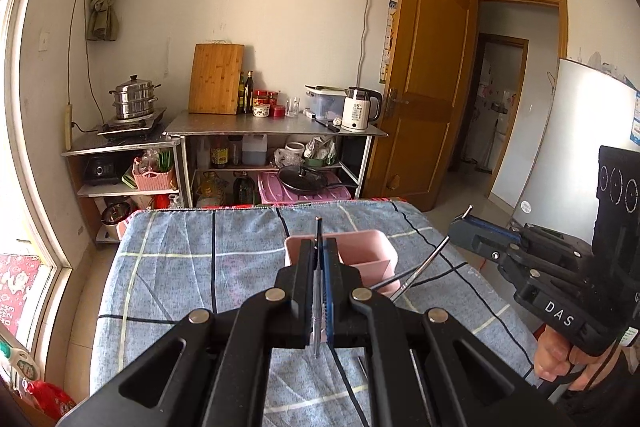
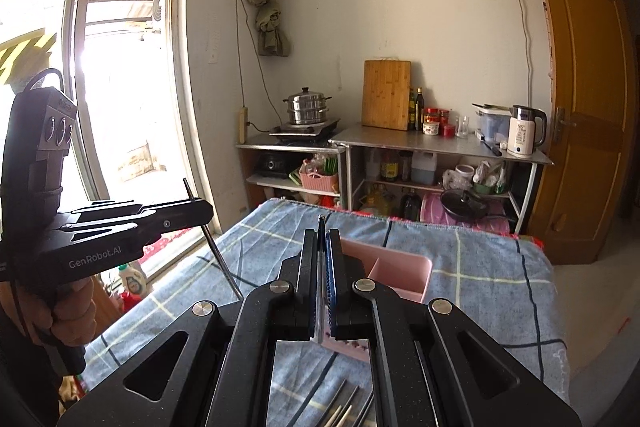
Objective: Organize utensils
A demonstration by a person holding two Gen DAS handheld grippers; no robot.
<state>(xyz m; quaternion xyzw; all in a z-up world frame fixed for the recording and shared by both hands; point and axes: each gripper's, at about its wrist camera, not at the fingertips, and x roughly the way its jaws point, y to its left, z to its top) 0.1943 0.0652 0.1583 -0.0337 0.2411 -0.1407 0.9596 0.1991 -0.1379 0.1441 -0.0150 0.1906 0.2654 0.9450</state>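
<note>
A pink divided utensil box [image 1: 360, 251] stands on the blue checked cloth; it also shows in the right wrist view [image 2: 396, 275]. My left gripper [image 1: 319, 247] is shut on a thin metal chopstick [image 1: 318, 291], held upright just in front of the box. In the right wrist view the left gripper [image 2: 192, 211] holds that chopstick [image 2: 218, 247] slanting down. My right gripper [image 2: 322, 243] is shut on another metal chopstick [image 2: 321, 267] above the box's near side. In the left wrist view the right gripper [image 1: 464, 231] holds its chopstick [image 1: 424, 263] pointing down toward the box. Several loose chopsticks [image 2: 340, 407] lie on the cloth below.
The cloth-covered table [image 1: 200, 267] ends at its far edge before steel shelves [image 1: 276, 127] with a kettle [image 1: 360, 107], cutting board and jars. A wooden door [image 1: 424, 87] stands open at the right. A window [image 2: 100, 67] is at the left.
</note>
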